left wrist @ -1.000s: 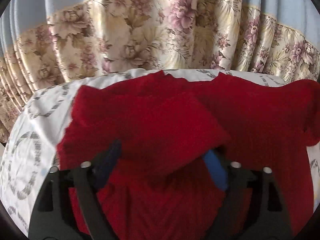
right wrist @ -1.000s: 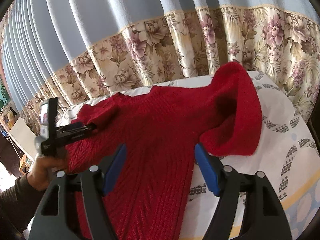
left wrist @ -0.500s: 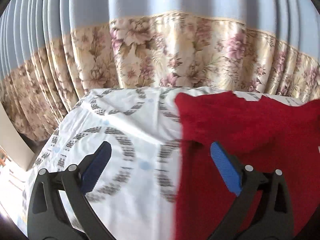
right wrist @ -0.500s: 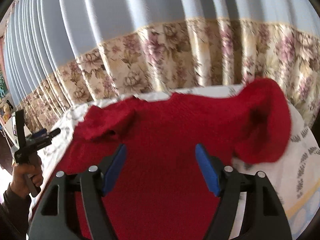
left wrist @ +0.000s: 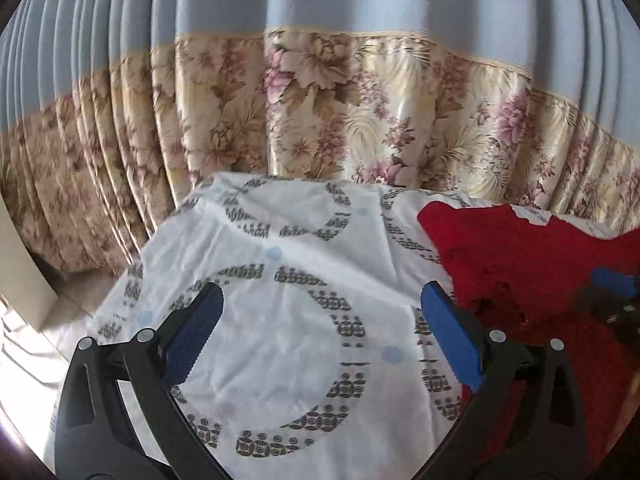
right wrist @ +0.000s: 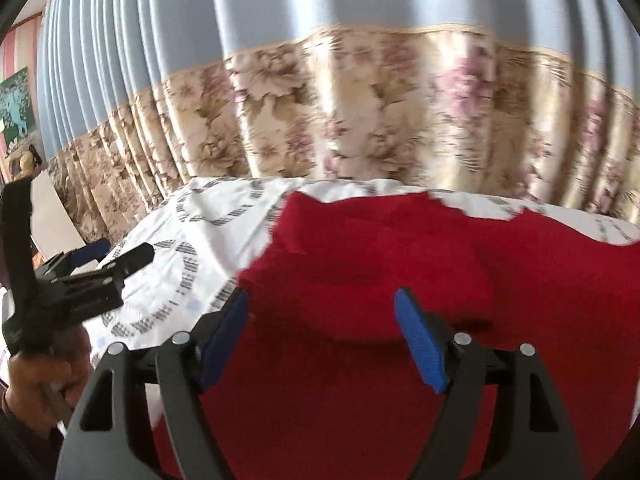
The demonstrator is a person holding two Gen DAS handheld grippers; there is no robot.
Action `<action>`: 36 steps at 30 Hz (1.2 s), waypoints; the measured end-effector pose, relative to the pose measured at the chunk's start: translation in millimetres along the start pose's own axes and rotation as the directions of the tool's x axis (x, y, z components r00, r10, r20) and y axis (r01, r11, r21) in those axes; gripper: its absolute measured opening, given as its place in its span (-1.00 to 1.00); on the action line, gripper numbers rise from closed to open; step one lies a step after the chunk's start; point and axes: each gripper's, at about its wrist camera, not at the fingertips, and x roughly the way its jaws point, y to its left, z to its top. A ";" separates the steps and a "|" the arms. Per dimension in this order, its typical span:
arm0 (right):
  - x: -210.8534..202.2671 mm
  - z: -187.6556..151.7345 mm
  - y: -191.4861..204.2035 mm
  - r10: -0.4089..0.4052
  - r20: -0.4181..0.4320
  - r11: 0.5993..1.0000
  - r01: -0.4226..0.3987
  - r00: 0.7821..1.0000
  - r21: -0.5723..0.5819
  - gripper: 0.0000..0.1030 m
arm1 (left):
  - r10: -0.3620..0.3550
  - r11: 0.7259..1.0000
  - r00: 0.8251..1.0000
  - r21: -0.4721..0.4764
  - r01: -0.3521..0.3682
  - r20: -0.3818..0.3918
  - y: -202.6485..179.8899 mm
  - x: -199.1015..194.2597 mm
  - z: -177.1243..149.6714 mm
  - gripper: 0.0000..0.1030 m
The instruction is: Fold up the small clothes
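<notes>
A bed with a white ring-patterned sheet [left wrist: 280, 320] — red knitted sweater [right wrist: 360, 400] lying on it.

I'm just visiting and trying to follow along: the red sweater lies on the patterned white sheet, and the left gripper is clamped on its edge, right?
Not quite. The red sweater does lie on the patterned white sheet, but the left gripper is open and holds nothing; only bare sheet lies between its fingers. The left wrist view shows it.

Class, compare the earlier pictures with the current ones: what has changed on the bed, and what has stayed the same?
The left gripper let go of the red sweater sleeve, now folded on the body, and swung left over bare sheet. The right gripper shifted left over the sweater's middle. Both remain open; the curtain is unchanged.
</notes>
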 end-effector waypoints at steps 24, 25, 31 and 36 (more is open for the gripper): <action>16.0 21.4 -50.2 -0.052 -0.003 0.995 0.052 0.999 0.090 -0.86 | -0.018 1.000 0.999 -0.007 0.018 -0.035 -8.2 8.4 -9.8 0.91; 11.3 24.2 -62.5 -0.068 0.005 0.992 0.067 0.998 0.107 -0.86 | -0.016 1.000 0.999 0.000 0.016 -0.035 -10.0 8.6 -10.1 0.91; -15.0 26.7 -174.5 -0.187 0.001 0.945 0.180 0.982 0.272 -0.86 | -0.041 0.999 0.998 -0.009 0.041 -0.037 -22.6 7.7 -2.7 0.91; -27.7 9.6 -254.8 -0.248 -0.042 0.899 0.246 0.968 0.362 -0.86 | -0.063 0.997 0.997 0.035 0.064 -0.048 -56.2 7.3 14.4 0.91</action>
